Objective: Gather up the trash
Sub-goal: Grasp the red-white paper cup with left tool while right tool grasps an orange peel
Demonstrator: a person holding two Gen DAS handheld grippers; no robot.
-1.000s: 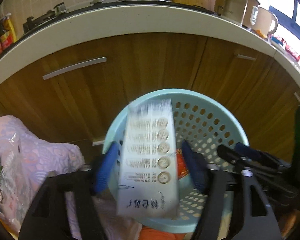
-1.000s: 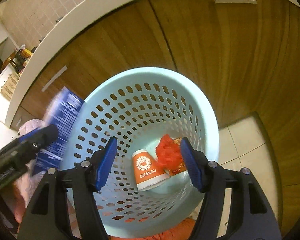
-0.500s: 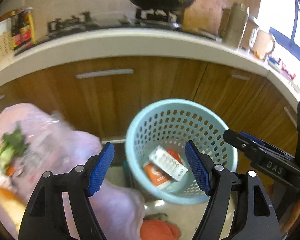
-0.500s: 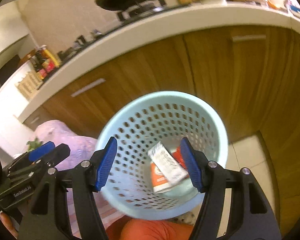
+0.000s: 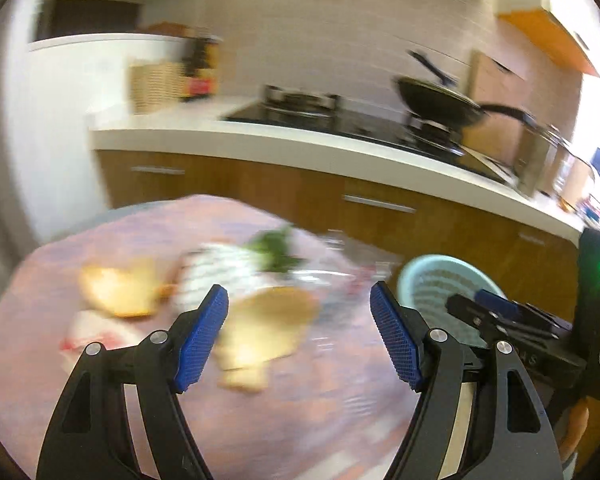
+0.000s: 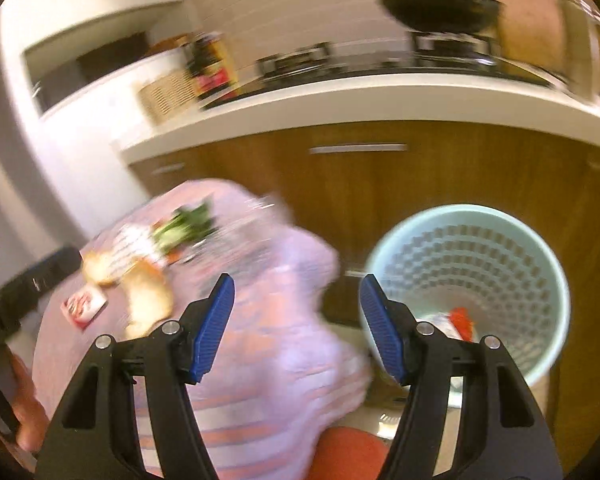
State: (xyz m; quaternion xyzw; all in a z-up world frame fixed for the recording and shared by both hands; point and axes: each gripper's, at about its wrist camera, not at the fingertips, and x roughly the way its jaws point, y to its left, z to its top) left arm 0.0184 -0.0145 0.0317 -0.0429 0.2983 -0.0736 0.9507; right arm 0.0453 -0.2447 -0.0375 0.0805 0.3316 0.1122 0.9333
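A light-blue perforated waste basket (image 6: pixel 532 240) stands on the floor by the wooden cabinets; red and white trash (image 6: pixel 460 320) lies inside. It also shows in the left wrist view (image 5: pixel 428 276). A table with a pink cloth (image 5: pixel 300 400) holds blurred litter: bread pieces (image 5: pixel 268 320), a white wrapper (image 5: pixel 216 276), greens (image 5: pixel 276 248) and a small red-white packet (image 6: pixel 84 306). My left gripper (image 5: pixel 300 336) is open and empty above the table. My right gripper (image 6: pixel 296 324) is open and empty between table edge and basket.
A white counter (image 5: pixel 300 148) carries a stove and a black pan (image 5: pixel 440 104), bottles (image 5: pixel 200 68) and a woven basket (image 5: pixel 156 84). Wooden cabinet doors (image 6: pixel 420 168) stand behind the waste basket. An orange stool seat (image 6: pixel 348 452) lies below the right gripper.
The left gripper let go of the white box, which dropped into the basket. Both grippers rose and swung left toward the table; the views are blurred by motion.
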